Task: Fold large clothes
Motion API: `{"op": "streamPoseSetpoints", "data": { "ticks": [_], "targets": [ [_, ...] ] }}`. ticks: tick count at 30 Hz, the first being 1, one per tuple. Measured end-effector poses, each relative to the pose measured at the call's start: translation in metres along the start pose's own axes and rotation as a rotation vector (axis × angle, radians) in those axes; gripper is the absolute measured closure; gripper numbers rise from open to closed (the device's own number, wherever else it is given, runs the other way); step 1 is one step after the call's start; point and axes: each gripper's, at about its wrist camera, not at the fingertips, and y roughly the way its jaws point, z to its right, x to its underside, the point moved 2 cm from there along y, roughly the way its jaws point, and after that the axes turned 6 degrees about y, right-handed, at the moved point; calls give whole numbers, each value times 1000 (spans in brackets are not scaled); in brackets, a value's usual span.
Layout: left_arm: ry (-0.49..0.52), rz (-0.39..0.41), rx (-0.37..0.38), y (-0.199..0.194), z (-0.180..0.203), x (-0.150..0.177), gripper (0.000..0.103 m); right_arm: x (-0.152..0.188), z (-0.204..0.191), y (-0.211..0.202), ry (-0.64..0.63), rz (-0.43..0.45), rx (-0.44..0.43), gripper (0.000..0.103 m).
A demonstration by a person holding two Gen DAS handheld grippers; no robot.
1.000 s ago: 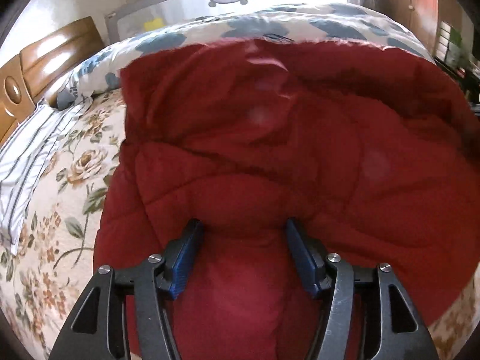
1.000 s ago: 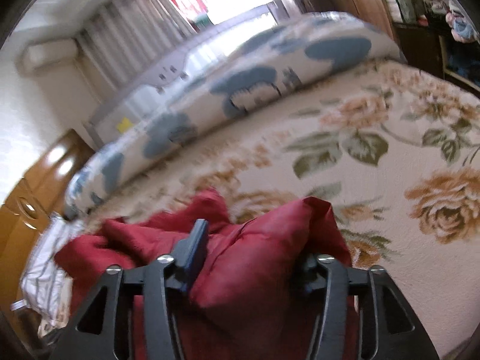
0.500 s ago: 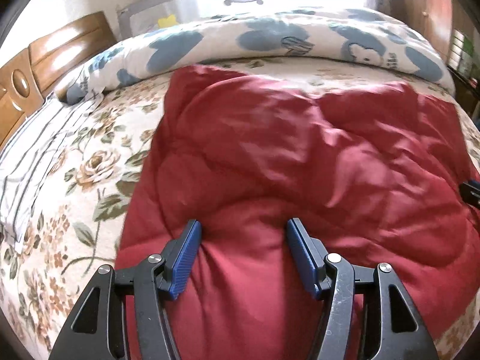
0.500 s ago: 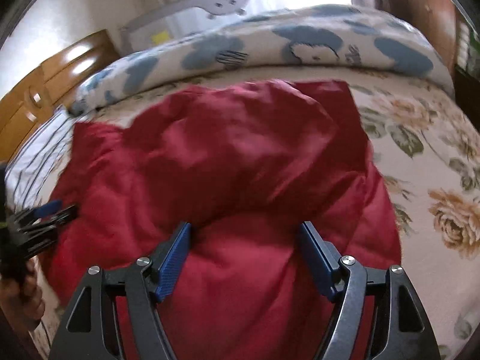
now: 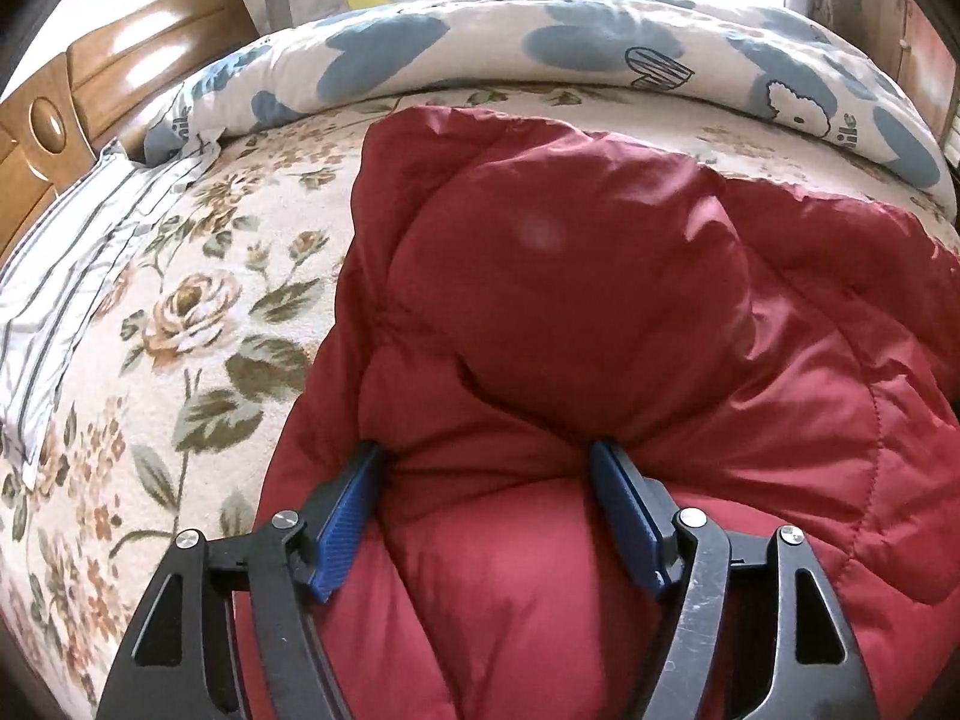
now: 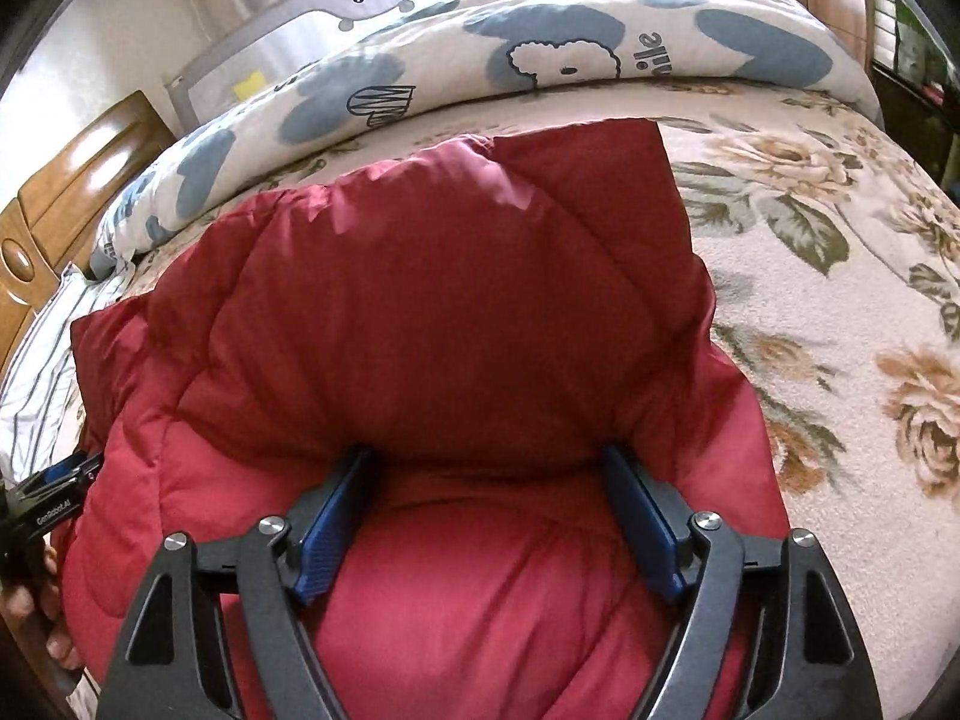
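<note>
Red padded jacket point(image 5: 600, 312) lies bunched mid-frame on the floral bed point(image 5: 180, 312). Left gripper point(image 5: 486, 510) and right gripper point(image 6: 489, 516) have just been opening, fingers spread, puffy fabric bulging between them. Risk: slick padding springs back, fold undone.

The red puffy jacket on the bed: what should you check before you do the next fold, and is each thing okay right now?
1. Red puffy jacket lies on the flowered bedspread, not hanging: ok.
2. Left gripper has let go: its jaws have just been opening, with padding bulging between them; whether the pads still press, cannot tell.
3. Right gripper has let go: its jaws have just been opening too, with fabric between them; cannot tell.
4. Jacket is flat and smooth: not ok, it is bunched and puffed up.
5. Room to fold toward the blue-patterned duvet: ok, bare bedspread shows beyond the far edge.
6. Sleeves tucked in: cannot tell.
</note>
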Motion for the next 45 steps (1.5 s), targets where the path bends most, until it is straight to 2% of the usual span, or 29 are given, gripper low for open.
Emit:
{"op": "streamPoseSetpoints", "data": {
  "ticks": [5,10,18,24,32,36,39,40,43,45],
  "targets": [
    [-19,18,45,-13,-12,7,31,0,3,-4,13,11,-28,23],
    [-39,52,102,-34,-29,17,31,4,7,-36,39,47,-74,23],
    [-156,82,246,-63,-73,47,34,19,24,-74,20,58,-103,22],
    [-232,67,250,-62,-109,65,34,27,56,-83,74,24,-81,22],
    [-285,23,312,-48,-120,67,33,38,78,-81,141,-20,-109,22],
    [-309,3,359,-35,-123,66,26,41,83,-74,186,-49,-159,21],
    [-335,-9,415,-25,-126,66,19,42,88,-65,223,-73,-186,11],
    [-343,-19,437,-19,-126,66,17,42,89,-61,234,-82,-196,11],
    [-383,-61,515,4,-125,67,8,44,92,-48,270,-112,-238,9],
    [-419,-104,600,22,-123,68,3,46,94,-38,297,-132,-272,6]
  ]
}}
